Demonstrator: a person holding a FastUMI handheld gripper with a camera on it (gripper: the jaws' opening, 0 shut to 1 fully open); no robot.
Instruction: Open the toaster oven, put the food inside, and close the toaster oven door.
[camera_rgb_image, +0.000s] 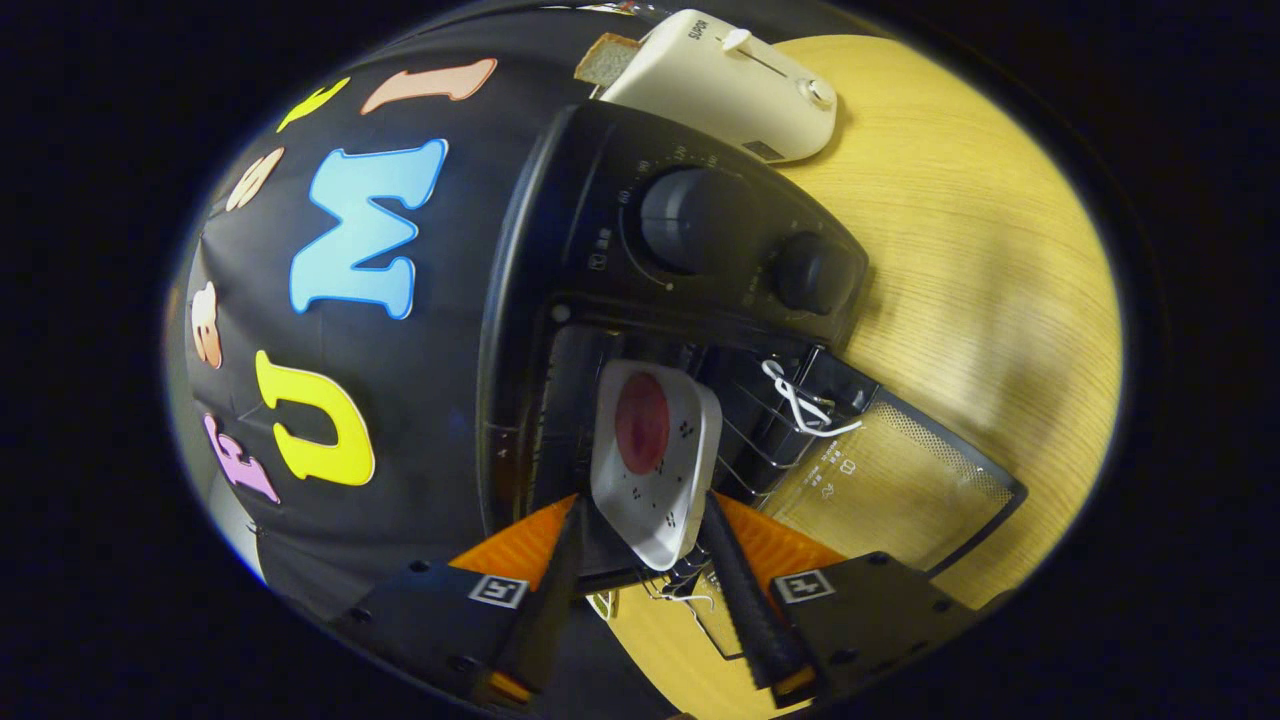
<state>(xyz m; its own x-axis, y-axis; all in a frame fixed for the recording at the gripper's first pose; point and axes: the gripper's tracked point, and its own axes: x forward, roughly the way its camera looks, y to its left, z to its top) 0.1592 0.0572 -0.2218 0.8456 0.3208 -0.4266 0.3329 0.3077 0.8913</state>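
Observation:
The black toaster oven (590, 210) stands on the wooden table with its glass door (900, 480) swung fully open and lying flat. A white square plate (665, 495) carrying a round red piece of food (641, 422) sits tilted in the oven's mouth, its far end over the wire rack (755, 440). My gripper (645, 515) is shut on the plate's near end, one finger on each side edge. The rest of the oven's inside is dark.
Two round knobs (690, 220) sit on the oven's control panel. A white cord (800, 400) is tied at the door's handle. Beyond the oven stands a cream pop-up toaster (730, 90) with a bread slice (605, 58) in it. Bare wooden table (980, 260) lies beside the oven.

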